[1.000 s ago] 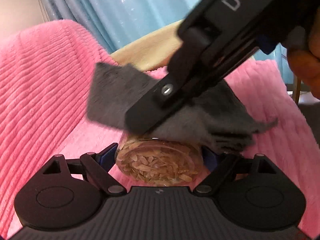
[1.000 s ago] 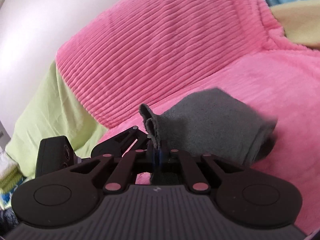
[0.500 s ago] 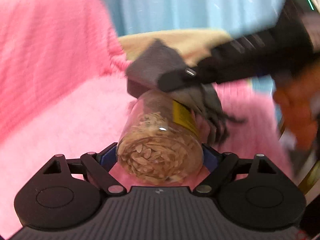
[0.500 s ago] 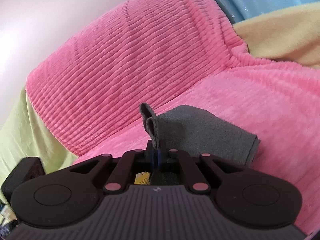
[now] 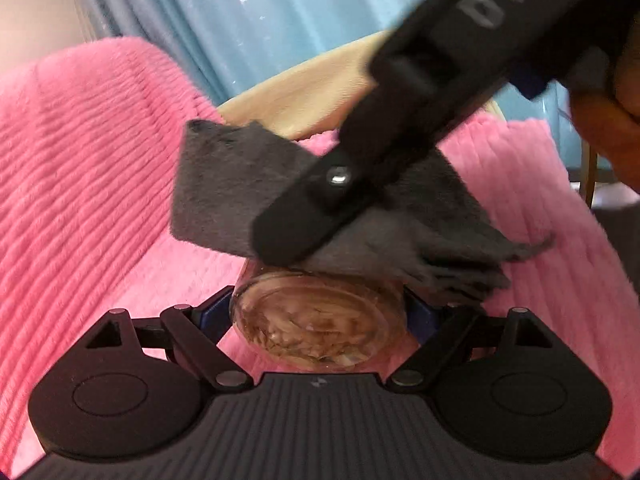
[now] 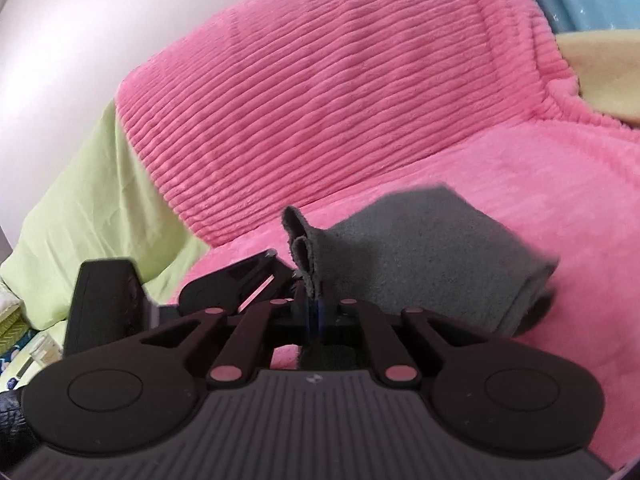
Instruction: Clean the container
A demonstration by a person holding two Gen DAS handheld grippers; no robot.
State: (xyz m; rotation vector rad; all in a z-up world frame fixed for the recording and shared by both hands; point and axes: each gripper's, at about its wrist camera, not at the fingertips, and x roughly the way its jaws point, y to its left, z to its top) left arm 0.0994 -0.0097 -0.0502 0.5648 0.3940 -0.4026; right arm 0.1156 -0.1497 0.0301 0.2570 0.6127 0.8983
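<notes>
Your cloth is plain dark grey; the blanket is pink with ribs; at twelve o'clock hangs a light blue curtain.

You held a clear, glossy jar in matt black plastic fingers; over it lay a fuzzy grey cloth, and under it ribbed pink plush.

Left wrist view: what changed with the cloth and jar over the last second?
Half a second ago the right gripper had swept the grey cloth toward the far end of the jar, baring its side and yellow label. Now the cloth is back over the near end, covering the top as it did a second ago. Unchanged: the left gripper stays clamped on the jar, the right stays shut on the cloth, and the pink blanket lies beneath.
</notes>
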